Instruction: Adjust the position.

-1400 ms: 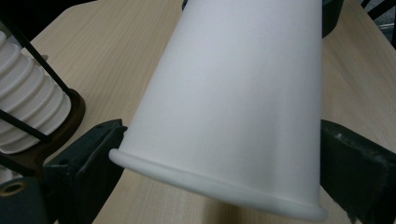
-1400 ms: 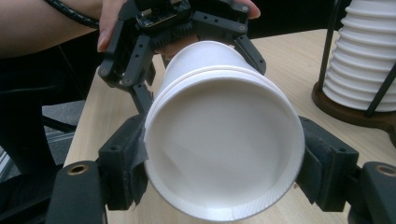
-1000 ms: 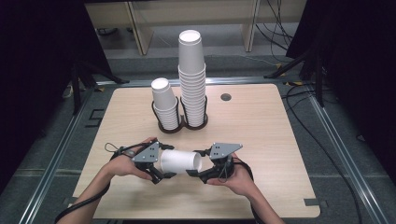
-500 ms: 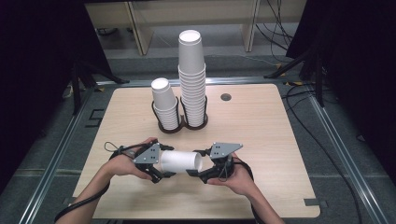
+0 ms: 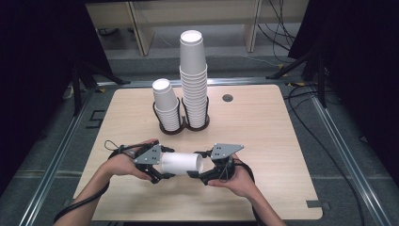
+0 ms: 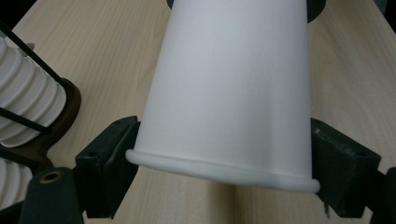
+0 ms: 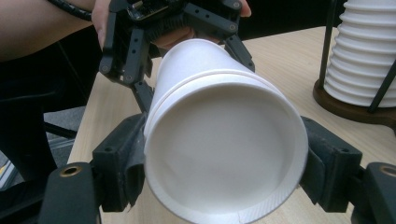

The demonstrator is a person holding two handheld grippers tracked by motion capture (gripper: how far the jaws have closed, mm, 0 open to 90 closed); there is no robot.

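Note:
A white paper cup (image 5: pixel 181 163) lies on its side just above the near part of the wooden table (image 5: pixel 263 136), held from both ends. My left gripper (image 5: pixel 162 164) is shut on its left end, and the black pads (image 6: pixel 109 161) press that end's edge on both sides of the cup (image 6: pixel 229 93). My right gripper (image 5: pixel 198 165) is shut on the right end. In the right gripper view the open mouth of the cup (image 7: pixel 224 149) faces the camera between the pads (image 7: pixel 123 161). A second rim line shows just behind the front rim. The left gripper (image 7: pixel 194 70) grips the far end.
A tall stack of white cups (image 5: pixel 194 80) and a shorter stack (image 5: pixel 165 106) stand in a dark double-ring holder (image 5: pixel 181 127) at the table's middle back. A small round hole (image 5: pixel 227 98) lies right of them. Cables and dark stands surround the table.

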